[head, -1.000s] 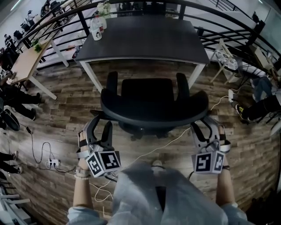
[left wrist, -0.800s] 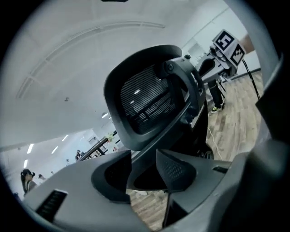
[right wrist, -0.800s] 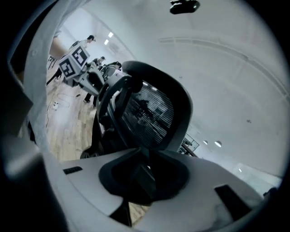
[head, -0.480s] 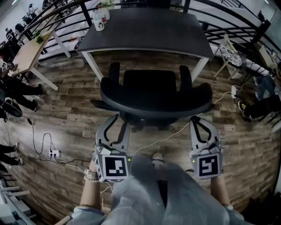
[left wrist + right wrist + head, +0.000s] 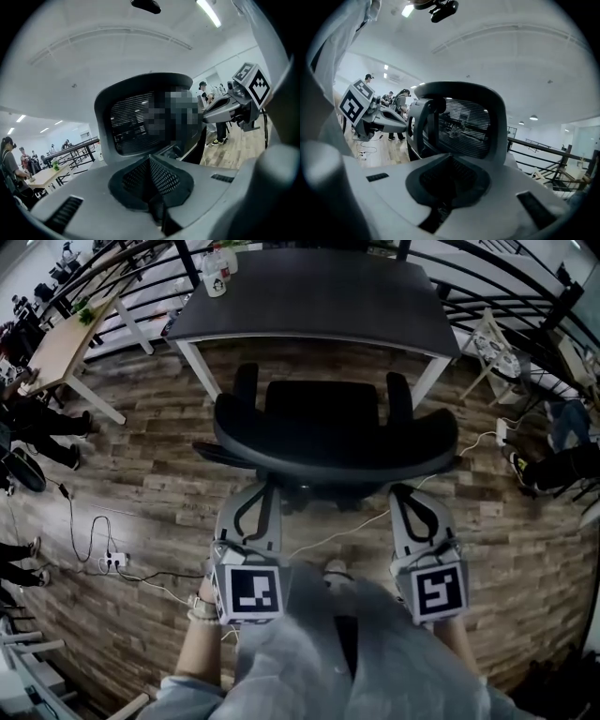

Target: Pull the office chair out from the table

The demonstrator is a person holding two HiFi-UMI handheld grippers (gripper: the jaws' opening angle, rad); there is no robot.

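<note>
A black office chair stands just in front of a dark table [image 5: 319, 301], and its curved backrest [image 5: 333, 446] is nearest me. My left gripper [image 5: 264, 489] sits close behind the backrest's left part. Its jaws have just closed and nothing shows between them. My right gripper [image 5: 405, 491] is shut behind the backrest's right part, also on nothing that I can see. In the left gripper view the closed fingertips [image 5: 150, 158] point at the mesh backrest [image 5: 133, 124]. The right gripper view shows the same, with the gripper [image 5: 450, 158] short of the backrest [image 5: 471, 124].
A white bottle [image 5: 217, 277] stands on the table's far left corner. A wooden table [image 5: 61, 348] is at the left, with people beside it. A power strip [image 5: 112, 563] and a white cable [image 5: 356, 535] lie on the plank floor. Black railings curve behind the table.
Both grippers moved inward and forward to the backrest and rolled upright. The left jaws went from open to shut, and the right jaws shut earlier.
</note>
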